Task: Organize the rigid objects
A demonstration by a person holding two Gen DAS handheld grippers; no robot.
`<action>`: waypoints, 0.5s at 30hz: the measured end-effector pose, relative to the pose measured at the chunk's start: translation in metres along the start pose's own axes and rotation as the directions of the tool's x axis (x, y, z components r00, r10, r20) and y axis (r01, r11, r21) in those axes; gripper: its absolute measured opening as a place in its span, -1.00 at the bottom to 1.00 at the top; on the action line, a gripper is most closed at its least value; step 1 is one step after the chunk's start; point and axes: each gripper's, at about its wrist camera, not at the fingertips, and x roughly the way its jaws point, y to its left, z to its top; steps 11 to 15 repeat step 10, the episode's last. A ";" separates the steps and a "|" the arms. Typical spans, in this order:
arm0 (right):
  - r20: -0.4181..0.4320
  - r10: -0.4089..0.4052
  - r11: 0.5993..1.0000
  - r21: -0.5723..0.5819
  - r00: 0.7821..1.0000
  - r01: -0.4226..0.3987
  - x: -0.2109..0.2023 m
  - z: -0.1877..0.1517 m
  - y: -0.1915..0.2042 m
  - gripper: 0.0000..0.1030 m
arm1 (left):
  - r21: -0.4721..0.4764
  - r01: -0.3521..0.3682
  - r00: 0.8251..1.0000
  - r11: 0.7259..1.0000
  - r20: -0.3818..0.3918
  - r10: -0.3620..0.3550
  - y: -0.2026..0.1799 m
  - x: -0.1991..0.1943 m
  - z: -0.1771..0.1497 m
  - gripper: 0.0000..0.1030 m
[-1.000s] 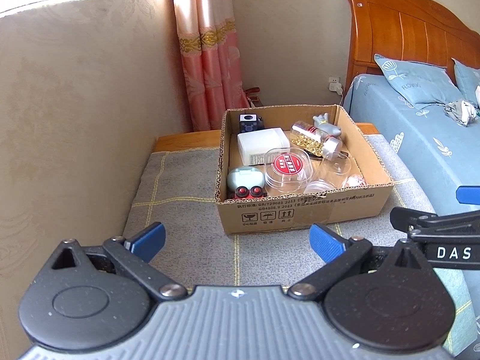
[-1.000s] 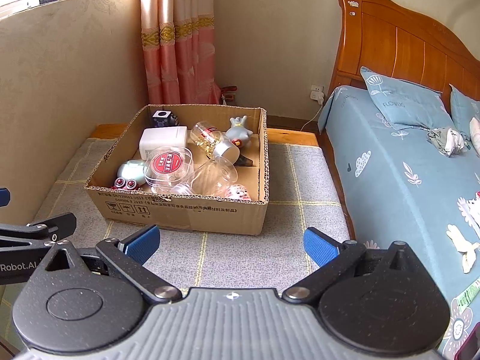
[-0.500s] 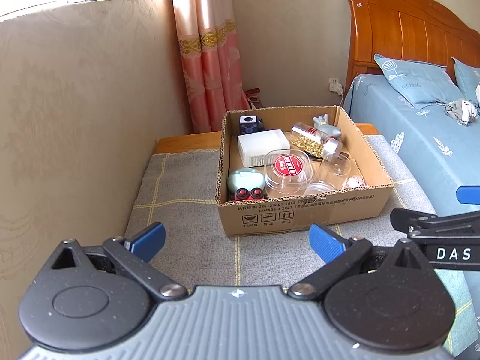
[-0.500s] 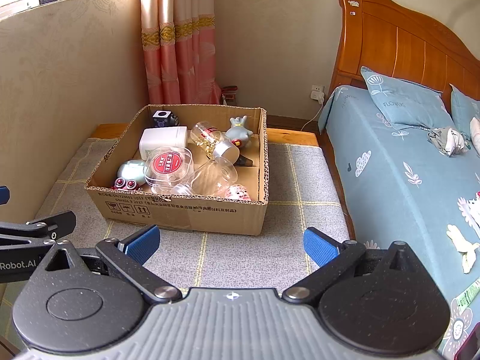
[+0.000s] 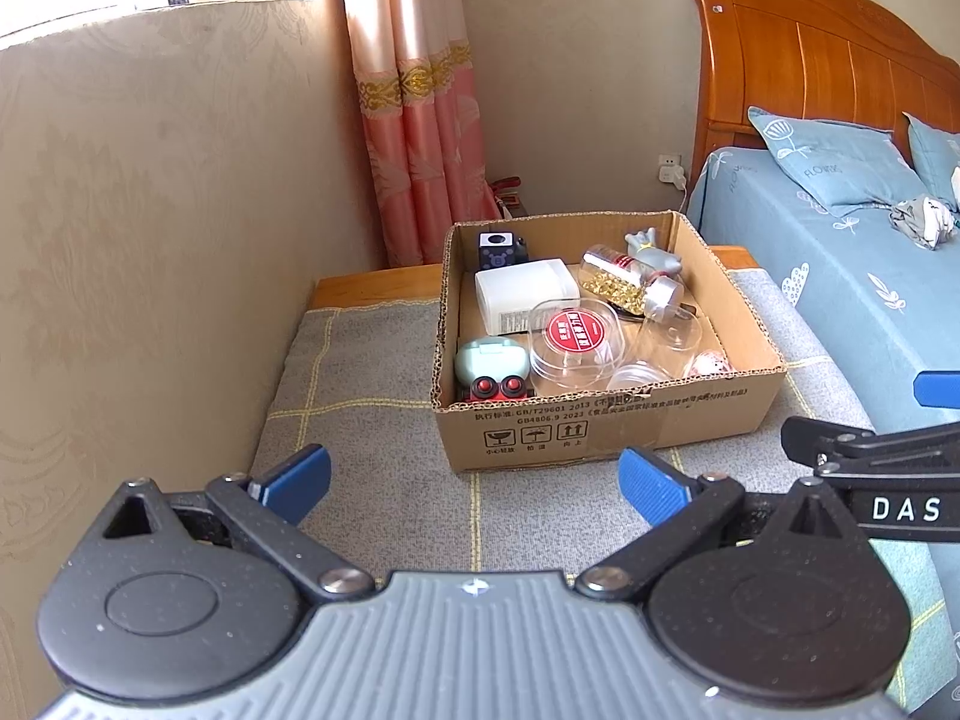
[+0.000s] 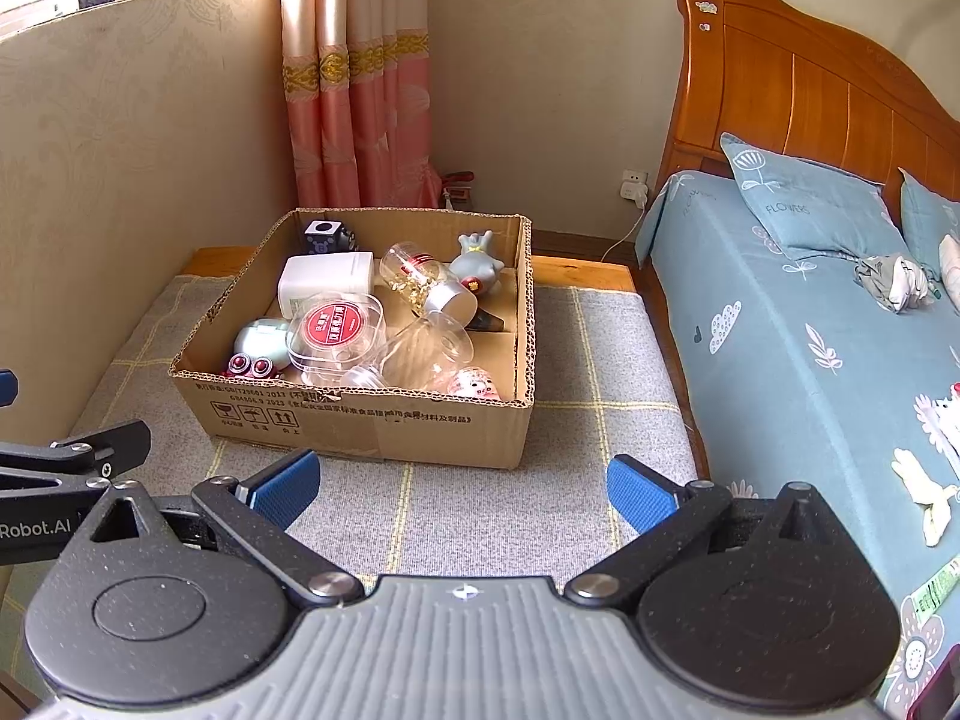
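An open cardboard box rests on a grey checked mat. Inside lie a white container, a clear tub with a red label, a jar of gold beads, a grey figurine, a mint green case, a dark cube and clear cups. My left gripper hangs open and empty in front of the box. My right gripper is also open and empty, short of the box.
The mat covers a low wooden bench against the wall on the left. A bed with blue sheets runs along the right. A pink curtain hangs behind the box.
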 end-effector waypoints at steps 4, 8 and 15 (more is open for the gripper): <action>0.001 0.001 1.000 0.000 1.000 -0.001 0.000 0.000 0.000 1.00 | -0.001 -0.003 1.000 1.000 0.003 0.003 -0.001 -0.001 -0.001 0.98; 0.004 0.001 1.000 0.001 1.000 -0.001 -0.002 -0.001 -0.002 1.00 | 0.002 -0.005 1.000 1.000 0.007 0.005 -0.002 -0.003 -0.001 0.98; 0.005 0.001 1.000 0.001 1.000 -0.001 -0.002 -0.001 -0.002 1.00 | 0.001 -0.005 1.000 1.000 0.007 0.005 -0.003 -0.003 -0.002 0.98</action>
